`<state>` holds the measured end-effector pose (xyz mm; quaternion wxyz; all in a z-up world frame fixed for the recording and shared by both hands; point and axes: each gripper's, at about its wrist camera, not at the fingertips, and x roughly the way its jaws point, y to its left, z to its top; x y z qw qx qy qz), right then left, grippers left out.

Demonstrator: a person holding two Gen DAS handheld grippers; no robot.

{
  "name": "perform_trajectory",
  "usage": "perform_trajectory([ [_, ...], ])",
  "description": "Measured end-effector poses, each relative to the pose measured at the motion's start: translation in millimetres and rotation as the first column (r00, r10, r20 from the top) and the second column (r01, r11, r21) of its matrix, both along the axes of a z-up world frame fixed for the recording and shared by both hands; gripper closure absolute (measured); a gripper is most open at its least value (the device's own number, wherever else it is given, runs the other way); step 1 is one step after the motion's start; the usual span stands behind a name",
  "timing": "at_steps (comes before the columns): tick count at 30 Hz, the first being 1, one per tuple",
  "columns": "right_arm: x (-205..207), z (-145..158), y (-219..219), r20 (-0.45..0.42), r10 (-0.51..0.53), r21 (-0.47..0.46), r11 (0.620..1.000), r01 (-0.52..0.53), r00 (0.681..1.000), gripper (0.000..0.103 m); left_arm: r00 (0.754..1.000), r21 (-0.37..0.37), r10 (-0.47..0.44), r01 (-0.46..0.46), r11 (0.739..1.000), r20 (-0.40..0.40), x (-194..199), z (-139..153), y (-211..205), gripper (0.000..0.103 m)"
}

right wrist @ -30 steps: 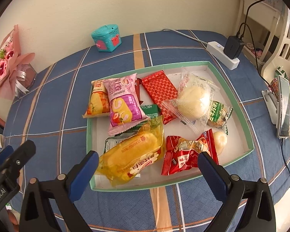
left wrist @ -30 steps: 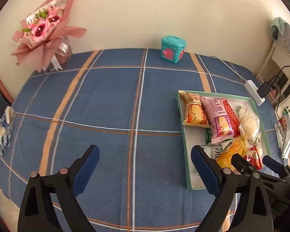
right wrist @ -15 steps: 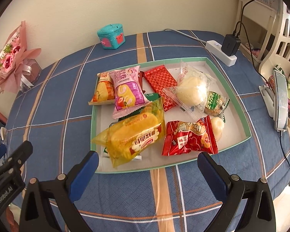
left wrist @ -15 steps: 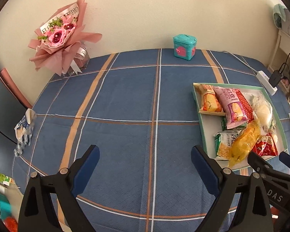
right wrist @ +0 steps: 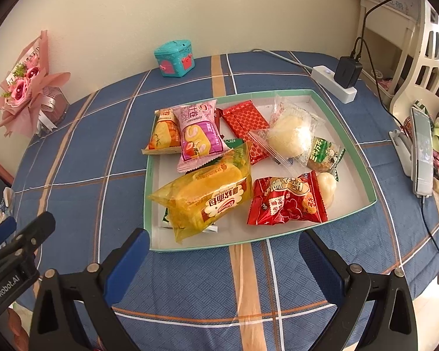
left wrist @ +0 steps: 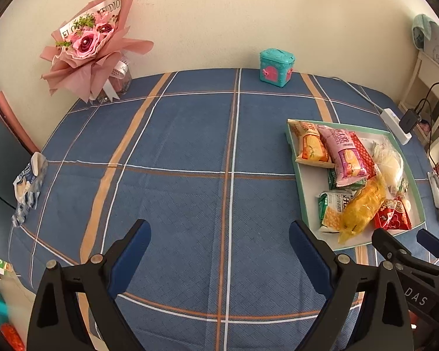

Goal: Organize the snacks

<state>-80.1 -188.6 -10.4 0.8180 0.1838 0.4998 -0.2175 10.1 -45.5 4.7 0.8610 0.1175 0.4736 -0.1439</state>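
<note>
Both the left gripper (left wrist: 219, 251) and the right gripper (right wrist: 224, 259) are hovering wide open, gripping nothing. The snacks are lying heaped in the green-rimmed tray (right wrist: 344, 117) toward the table's right edge. The yellow bread pack (right wrist: 203, 194), at the tray's near-left corner, is probably light, soft and slippery; pinching its crimped end seems safest.
</note>
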Motion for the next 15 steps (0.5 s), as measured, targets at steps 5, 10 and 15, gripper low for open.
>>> perform_trajectory([
  [5,0.4,0.7,0.9,0.001,0.005,-0.003,1.000,-0.005,1.000,0.000,1.000,-0.002,0.009,-0.009,1.000,-0.003,1.6,0.0,2.2,0.007],
  [10,2.0,1.4,2.7,0.000,0.008,-0.005,1.000,-0.008,1.000,0.000,1.000,-0.002,0.012,-0.012,1.000,-0.008,3.2,-0.8,5.0,0.007],
  [15,3.7,0.6,4.9,-0.004,0.014,-0.005,1.000,-0.014,1.000,0.000,1.000,0.003,0.017,-0.017,1.000,-0.012,4.9,-1.9,7.2,0.007],
])
